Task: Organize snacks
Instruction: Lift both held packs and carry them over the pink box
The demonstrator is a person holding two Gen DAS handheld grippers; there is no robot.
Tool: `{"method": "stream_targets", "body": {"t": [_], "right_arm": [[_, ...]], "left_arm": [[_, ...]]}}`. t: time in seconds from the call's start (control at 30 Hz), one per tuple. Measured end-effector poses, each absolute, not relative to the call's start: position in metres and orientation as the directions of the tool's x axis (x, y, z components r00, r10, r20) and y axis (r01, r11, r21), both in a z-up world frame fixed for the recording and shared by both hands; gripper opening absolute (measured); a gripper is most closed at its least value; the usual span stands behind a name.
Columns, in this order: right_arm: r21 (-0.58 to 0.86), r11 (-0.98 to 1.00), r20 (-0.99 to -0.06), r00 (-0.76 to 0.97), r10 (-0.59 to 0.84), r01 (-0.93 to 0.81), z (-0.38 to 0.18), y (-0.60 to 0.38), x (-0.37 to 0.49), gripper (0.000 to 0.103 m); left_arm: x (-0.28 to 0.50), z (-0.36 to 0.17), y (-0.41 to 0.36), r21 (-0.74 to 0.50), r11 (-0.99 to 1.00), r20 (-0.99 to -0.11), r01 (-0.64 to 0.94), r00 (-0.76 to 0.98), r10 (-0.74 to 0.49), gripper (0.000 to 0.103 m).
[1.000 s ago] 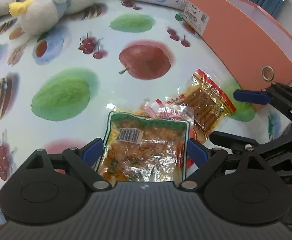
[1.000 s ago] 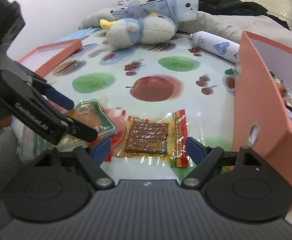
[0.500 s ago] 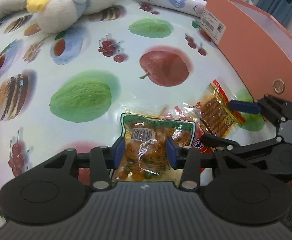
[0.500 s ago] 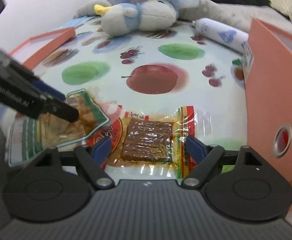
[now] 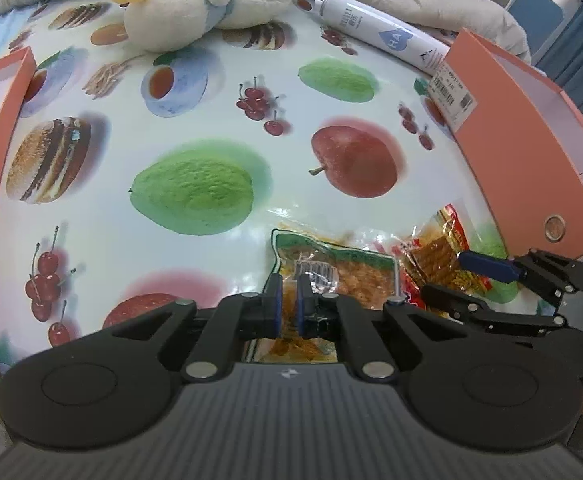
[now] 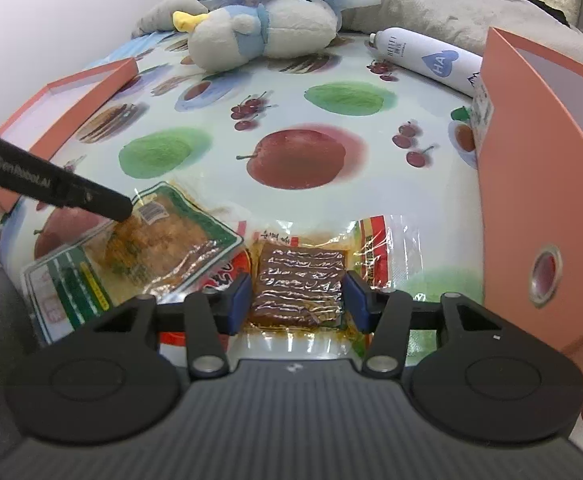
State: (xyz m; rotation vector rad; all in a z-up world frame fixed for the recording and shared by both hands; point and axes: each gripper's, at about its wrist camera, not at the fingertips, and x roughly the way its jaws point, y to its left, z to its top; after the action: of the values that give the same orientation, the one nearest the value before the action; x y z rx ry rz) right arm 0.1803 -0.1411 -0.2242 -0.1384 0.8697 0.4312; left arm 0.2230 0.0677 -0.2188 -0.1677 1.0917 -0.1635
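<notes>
The green-edged pack (image 5: 351,276) lies near the front edge of the tabletop (image 5: 195,120), and the left gripper (image 5: 287,306) has it: the jaws have just been closing and are now pinched on the pack's near part, only a sliver of wrapper between the blue pads. From the right wrist view the same pack (image 6: 163,240) looks tilted, one side off the cloth, with the left gripper's black finger (image 6: 91,200) on its barcode corner. Just beside it, partly overlapped, lies a red pack (image 6: 227,276), and next to that the brown pack (image 6: 299,280) in clear wrap with red and yellow borders. The right gripper (image 6: 298,300) straddles the brown block; its jaws have just been closing, pads level with the block's sides, though whether they press on it I cannot tell. In the left wrist view the right gripper (image 5: 463,276) sits over that brown pack (image 5: 435,252). To the right stands the orange box (image 6: 531,184); to the left lies an orange lid (image 6: 75,100). At the back lie a plush bird (image 5: 195,12) and a white bottle (image 5: 379,36).
</notes>
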Motion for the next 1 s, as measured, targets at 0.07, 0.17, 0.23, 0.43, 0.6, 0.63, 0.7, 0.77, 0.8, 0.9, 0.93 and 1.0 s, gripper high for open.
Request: {"method": "stream_targets", "body": {"t": [0.07,0.17,0.23,0.43,0.6,0.63,0.7,0.77,0.8,0.9,0.93,1.0], "right_arm": [[0.047,0.910,-0.765,0.571,0.298,-0.412,-0.223,-0.144,0.179,0.052],[0.037,0.913,-0.765,0.577,0.288,-0.406,-0.221,-0.148,0.176,0.052],[0.034,0.916,-0.764,0.581,0.282,-0.399,-0.219,-0.151,0.174,0.052],[0.023,0.923,-0.768,0.585,0.263,-0.385,-0.217,-0.160,0.164,0.052],[0.028,0.927,-0.775,0.578,0.256,-0.374,-0.219,-0.167,0.160,0.052],[0.028,0.928,-0.775,0.577,0.255,-0.372,-0.219,-0.167,0.160,0.052],[0.029,0.929,-0.776,0.577,0.254,-0.369,-0.220,-0.168,0.160,0.052],[0.025,0.929,-0.779,0.575,0.250,-0.370,-0.220,-0.168,0.161,0.052],[0.021,0.929,-0.779,0.576,0.247,-0.371,-0.220,-0.167,0.161,0.052],[0.021,0.929,-0.779,0.577,0.247,-0.369,-0.220,-0.165,0.162,0.052],[0.024,0.929,-0.779,0.576,0.249,-0.369,-0.220,-0.166,0.163,0.052],[0.024,0.929,-0.778,0.577,0.249,-0.368,-0.219,-0.166,0.162,0.052]], "left_arm": [[0.224,-0.218,0.066,-0.213,0.975,-0.868,0.057,0.447,-0.216,0.025],[0.225,-0.219,0.063,-0.189,0.981,-0.873,0.049,0.449,-0.191,0.093],[0.224,-0.220,0.057,-0.163,0.983,-0.869,0.079,0.461,-0.181,0.096],[0.231,-0.238,0.037,-0.127,0.980,-0.901,0.151,0.397,-0.178,0.096],[0.232,-0.247,0.018,-0.065,0.977,-0.917,0.202,0.375,-0.138,0.095],[0.232,-0.248,0.015,-0.046,0.977,-0.919,0.209,0.374,-0.123,0.095],[0.229,-0.249,0.012,-0.026,0.977,-0.918,0.214,0.382,-0.108,0.092],[0.226,-0.250,0.009,0.000,0.977,-0.917,0.213,0.390,-0.085,0.087],[0.225,-0.249,0.008,0.004,0.977,-0.916,0.213,0.393,-0.082,0.082],[0.223,-0.245,0.009,-0.003,0.981,-0.913,0.196,0.399,-0.083,0.065],[0.223,-0.243,0.009,-0.006,0.981,-0.912,0.192,0.401,-0.084,0.059],[0.221,-0.240,0.009,-0.009,0.983,-0.909,0.183,0.407,-0.084,0.046]]}}
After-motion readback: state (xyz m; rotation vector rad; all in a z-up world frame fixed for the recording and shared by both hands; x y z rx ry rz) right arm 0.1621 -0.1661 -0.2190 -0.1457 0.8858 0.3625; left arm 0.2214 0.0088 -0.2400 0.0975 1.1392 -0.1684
